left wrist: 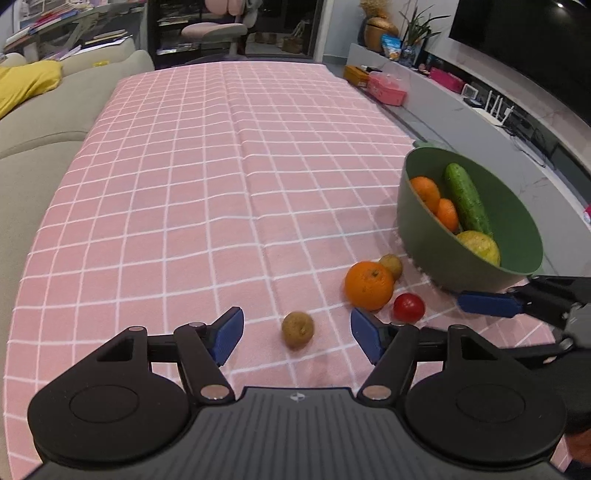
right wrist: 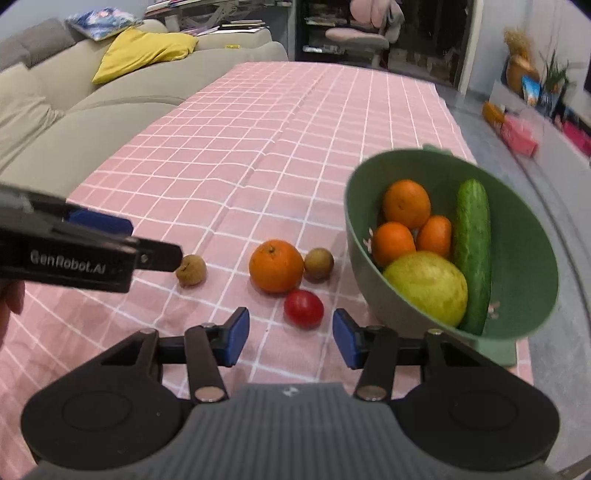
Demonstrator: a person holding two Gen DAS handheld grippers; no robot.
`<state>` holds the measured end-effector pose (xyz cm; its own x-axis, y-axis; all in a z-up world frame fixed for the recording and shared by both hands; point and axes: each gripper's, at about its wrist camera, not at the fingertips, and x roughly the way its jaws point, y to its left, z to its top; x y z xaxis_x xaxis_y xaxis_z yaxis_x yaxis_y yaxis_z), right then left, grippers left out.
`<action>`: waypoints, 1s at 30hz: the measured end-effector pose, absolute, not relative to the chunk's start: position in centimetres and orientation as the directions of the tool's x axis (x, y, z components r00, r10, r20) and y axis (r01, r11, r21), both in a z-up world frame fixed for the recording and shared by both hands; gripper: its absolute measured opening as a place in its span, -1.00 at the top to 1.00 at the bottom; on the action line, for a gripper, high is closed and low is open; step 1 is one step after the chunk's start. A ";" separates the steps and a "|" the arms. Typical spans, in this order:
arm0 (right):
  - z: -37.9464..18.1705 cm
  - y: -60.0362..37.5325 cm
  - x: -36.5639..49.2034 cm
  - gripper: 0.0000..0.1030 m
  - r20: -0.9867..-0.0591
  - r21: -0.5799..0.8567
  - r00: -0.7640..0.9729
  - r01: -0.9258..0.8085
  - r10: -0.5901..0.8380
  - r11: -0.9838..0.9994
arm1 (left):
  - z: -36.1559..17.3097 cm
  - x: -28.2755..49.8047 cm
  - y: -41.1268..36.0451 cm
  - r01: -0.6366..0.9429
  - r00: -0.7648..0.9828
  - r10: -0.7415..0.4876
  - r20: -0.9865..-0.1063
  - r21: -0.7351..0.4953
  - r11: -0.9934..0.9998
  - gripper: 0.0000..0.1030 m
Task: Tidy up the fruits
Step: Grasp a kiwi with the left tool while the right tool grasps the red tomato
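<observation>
A green bowl (left wrist: 424,236) (right wrist: 532,258) on the pink checked tablecloth holds oranges (right wrist: 406,203), a cucumber (right wrist: 472,251) and a yellow-green fruit (right wrist: 428,284). On the cloth beside it lie an orange (left wrist: 369,284) (right wrist: 276,266), a red tomato (left wrist: 408,306) (right wrist: 303,308) and two small brown fruits (left wrist: 297,329) (right wrist: 191,270), (left wrist: 391,265) (right wrist: 318,263). My left gripper (left wrist: 297,332) is open around the near brown fruit. My right gripper (right wrist: 291,334) is open just before the tomato, empty.
A beige sofa (right wrist: 74,122) with a yellow cushion runs along the table's left side. A low grey TV bench (left wrist: 480,122) with boxes stands to the right. A pink chair (left wrist: 214,29) is beyond the far table edge.
</observation>
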<state>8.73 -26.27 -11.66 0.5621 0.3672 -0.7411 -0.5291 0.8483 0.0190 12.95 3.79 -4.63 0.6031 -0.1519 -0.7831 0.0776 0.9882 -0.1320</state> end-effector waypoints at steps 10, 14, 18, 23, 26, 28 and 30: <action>-14.2 -24.9 9.6 0.20 -0.760 -0.051 0.573 -0.523 0.306 0.851 | -6.8 14.2 3.7 0.119 0.573 -0.209 -0.792 -0.172 0.978 -0.24; -14.5 -24.7 10.2 0.20 -0.752 -0.046 0.588 -0.498 0.298 0.866 | -7.5 14.6 4.1 0.104 0.566 -0.224 -0.793 -0.201 0.974 -0.20; -15.0 -24.6 10.8 0.20 -0.743 -0.023 0.596 -0.478 0.305 0.878 | -8.2 14.7 4.3 0.099 0.556 -0.228 -0.799 -0.208 0.973 -0.20; -15.8 -24.7 11.7 0.20 -0.753 0.018 0.580 -0.455 0.311 0.890 | -8.8 14.9 4.0 0.107 0.546 -0.224 -0.808 -0.198 0.974 -0.11; -16.1 -24.6 12.0 0.25 -0.749 0.033 0.580 -0.452 0.321 0.891 | -8.8 15.0 4.2 0.105 0.551 -0.231 -0.802 -0.207 0.973 -0.09; -16.1 -24.5 11.9 0.26 -0.746 0.032 0.582 -0.455 0.325 0.890 | -8.9 15.0 4.3 0.102 0.551 -0.230 -0.802 -0.208 0.973 0.02; -16.1 -24.4 11.8 0.26 -0.744 0.032 0.582 -0.458 0.327 0.888 | -9.0 15.0 4.2 0.103 0.550 -0.220 -0.806 -0.196 0.975 0.17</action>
<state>11.83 -24.42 -16.10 0.5824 0.3270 -0.7442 -0.4580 0.8884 0.0319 15.03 4.22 -9.04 0.5501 -0.2202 -0.8056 0.1026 0.9751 -0.1965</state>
